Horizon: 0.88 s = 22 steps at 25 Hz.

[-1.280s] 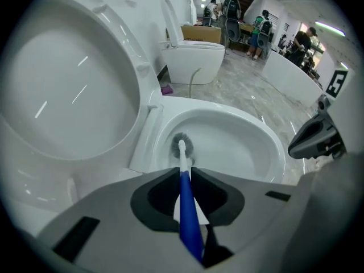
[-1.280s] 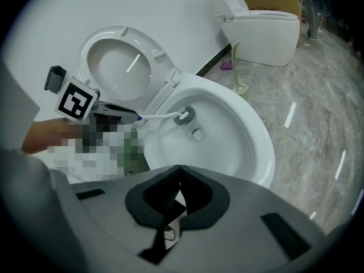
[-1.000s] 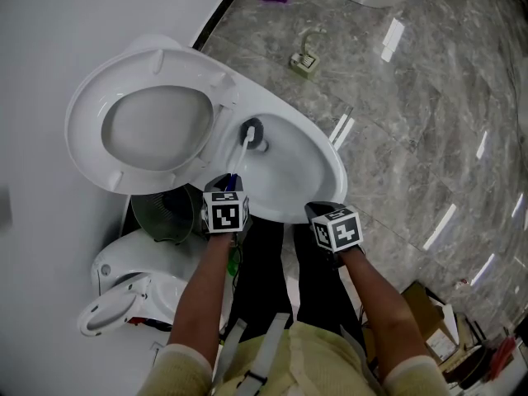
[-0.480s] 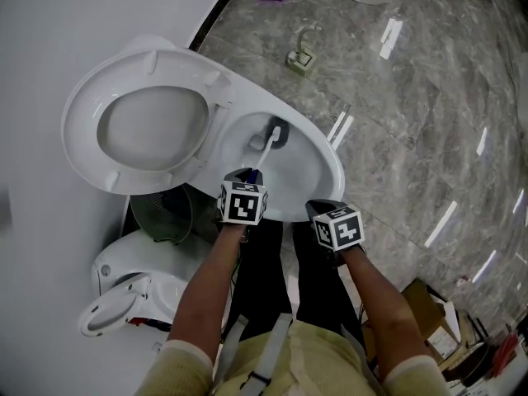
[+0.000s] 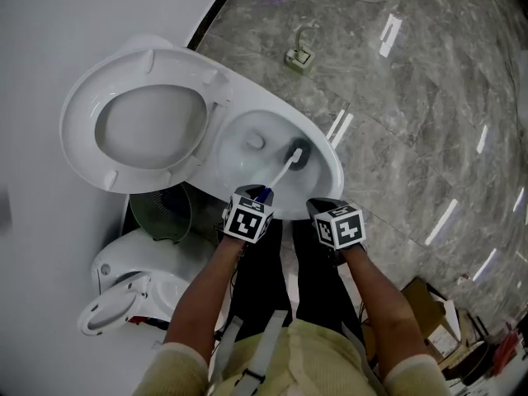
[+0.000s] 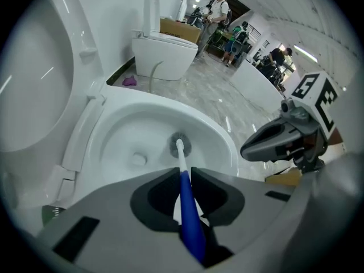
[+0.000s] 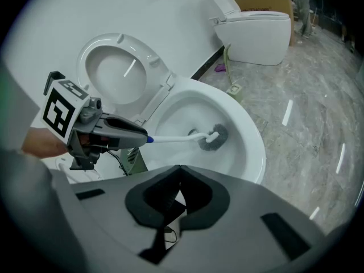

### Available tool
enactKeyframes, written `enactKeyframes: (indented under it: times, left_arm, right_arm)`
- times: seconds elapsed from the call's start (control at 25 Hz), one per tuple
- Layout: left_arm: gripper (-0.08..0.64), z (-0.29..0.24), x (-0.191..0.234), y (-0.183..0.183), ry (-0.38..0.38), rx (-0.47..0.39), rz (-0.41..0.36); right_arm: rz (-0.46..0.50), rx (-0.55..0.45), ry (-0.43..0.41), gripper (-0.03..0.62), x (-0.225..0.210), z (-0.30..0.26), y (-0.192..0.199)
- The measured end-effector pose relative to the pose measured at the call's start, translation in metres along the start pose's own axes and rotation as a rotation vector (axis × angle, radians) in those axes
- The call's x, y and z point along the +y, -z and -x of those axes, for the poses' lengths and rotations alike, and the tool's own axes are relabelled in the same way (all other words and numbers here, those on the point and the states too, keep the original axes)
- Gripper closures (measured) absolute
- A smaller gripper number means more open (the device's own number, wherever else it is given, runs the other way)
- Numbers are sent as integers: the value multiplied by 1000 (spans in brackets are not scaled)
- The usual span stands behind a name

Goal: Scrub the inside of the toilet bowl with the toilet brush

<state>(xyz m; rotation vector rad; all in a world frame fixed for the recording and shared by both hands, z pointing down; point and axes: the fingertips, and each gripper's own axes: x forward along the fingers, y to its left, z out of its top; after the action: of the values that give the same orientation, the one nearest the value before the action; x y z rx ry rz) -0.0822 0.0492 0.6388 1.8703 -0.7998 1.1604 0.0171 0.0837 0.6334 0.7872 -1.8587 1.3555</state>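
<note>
White porcelain fills most of the scene: the toilet bowl stands open, with its seat and lid tipped up at the hinge end of the bowl, I think so that the whole inside is free for scrubbing.

The left gripper is clamped on the blue end of the toilet brush. The handle runs straight out between the two jaws and down over the near rim into the bowl. Holding it so far back is probably for reach, so the gripper does not need to enter the bowl. The dark bristle head presses on the inner wall at the front end of the bowl, opposite to the hinge and away from the drain hole at the bottom.

The right gripper has its jaws closed together with nothing between them. It hangs just outside the front rim of the bowl (it seems to have no work in this step).

Regarding writing, I find no brand on the bowl or the brush. The cubes on the grippers carry only black-and-white square patterns, not letters. A cardboard box on a second toilet, well beyond the bowl, has print too small to read.
</note>
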Motion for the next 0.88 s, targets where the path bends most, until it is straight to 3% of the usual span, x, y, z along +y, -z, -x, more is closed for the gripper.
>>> enactKeyframes:
  times: [0.44,0.88]
  left_arm:
    - [492,7,-23,23,69,111,-198]
    - [492,18,-24,58,73,222,-363]
  right_arm:
    - [19,17,-8,577,6,-3,5]
    - [31,31,-14,577,12,-8,7]
